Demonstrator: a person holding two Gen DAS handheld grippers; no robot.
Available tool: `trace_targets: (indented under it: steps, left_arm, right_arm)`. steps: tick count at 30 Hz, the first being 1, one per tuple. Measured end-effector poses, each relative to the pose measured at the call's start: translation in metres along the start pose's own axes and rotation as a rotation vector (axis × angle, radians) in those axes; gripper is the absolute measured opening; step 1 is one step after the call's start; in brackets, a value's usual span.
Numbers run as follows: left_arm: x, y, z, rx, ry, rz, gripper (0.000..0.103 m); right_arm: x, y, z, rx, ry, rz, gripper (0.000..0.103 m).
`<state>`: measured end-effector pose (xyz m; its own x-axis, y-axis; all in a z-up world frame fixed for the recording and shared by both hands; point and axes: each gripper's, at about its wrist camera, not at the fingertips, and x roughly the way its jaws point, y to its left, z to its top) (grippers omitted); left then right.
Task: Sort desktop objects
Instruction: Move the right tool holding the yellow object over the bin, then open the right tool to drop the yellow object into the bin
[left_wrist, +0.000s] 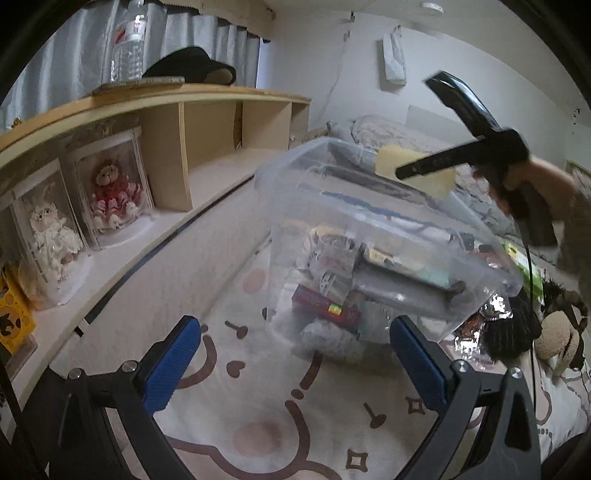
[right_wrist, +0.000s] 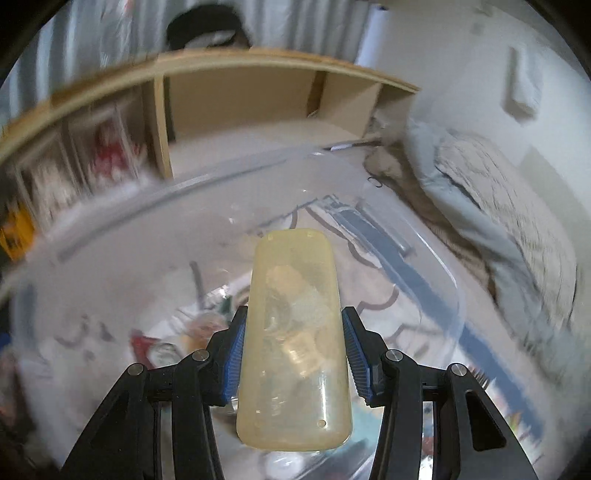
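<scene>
From the left wrist camera we see our left gripper (left_wrist: 295, 365) with its blue pads (left_wrist: 171, 363) spread wide apart and nothing between them, hanging above a pale blanket (left_wrist: 258, 417) printed with brown cartoon shapes. Just beyond the pads sits a clear plastic bin (left_wrist: 369, 236), tilted in this view, already holding a jumble of small things: a grey tube, a dark red box, some rolls and packets. To the right of the bin lie a foil packet (left_wrist: 495, 306) and a tan plush toy (left_wrist: 557, 336). On the far left runs a wooden shelf (left_wrist: 207, 110) with two boxed dolls (left_wrist: 110, 192) in its near compartments and a water bottle (left_wrist: 129, 44) on top. Far right, a hand (left_wrist: 546, 184) carries our right gripper (left_wrist: 421, 168) over the far rim of the bin, with a yellowish case (left_wrist: 436, 181) caught in its fingers.

From the right wrist camera we see that same gripper (right_wrist: 293, 350) closed about halfway onto the yellowish case (right_wrist: 293, 339), both blue pads pressing its long sides near the middle. The translucent case points away from us, directly above the open bin (right_wrist: 436, 295), whose contents show blurred beneath it. The shelf (right_wrist: 236, 92) is far behind, crumpled bedding (right_wrist: 498, 206) to the right.
</scene>
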<state>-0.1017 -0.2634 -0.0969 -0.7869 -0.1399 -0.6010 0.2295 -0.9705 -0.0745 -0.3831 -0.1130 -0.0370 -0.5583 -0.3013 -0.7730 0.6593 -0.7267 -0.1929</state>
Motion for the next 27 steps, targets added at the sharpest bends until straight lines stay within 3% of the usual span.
trace_targets:
  steps: [10, 16, 21, 22, 24, 27]
  left_arm:
    - [0.013, 0.013, -0.007, 0.020, 0.023, 0.071, 0.103]
    - [0.019, 0.018, -0.007, 0.005, 0.025, 0.072, 0.103]
    - [0.027, 0.024, -0.009, -0.009, 0.035, 0.096, 0.103]
    - [0.029, 0.025, -0.010, -0.013, 0.043, 0.092, 0.103]
    - [0.031, 0.024, -0.011, -0.012, 0.055, 0.083, 0.103]
    - [0.031, 0.021, -0.012, -0.003, 0.056, 0.082, 0.103]
  right_arm:
    - [0.065, 0.015, 0.028, -0.265, 0.093, -0.029, 0.049]
    - [0.092, 0.015, 0.035, -0.359, 0.159, -0.024, 0.049]
    - [0.097, 0.018, 0.036, -0.405, 0.161, -0.042, 0.050]
    - [0.100, 0.018, 0.037, -0.411, 0.170, -0.061, 0.054]
    - [0.104, 0.018, 0.035, -0.435, 0.179, -0.126, 0.102]
    - [0.105, 0.016, 0.036, -0.429, 0.168, -0.171, 0.102]
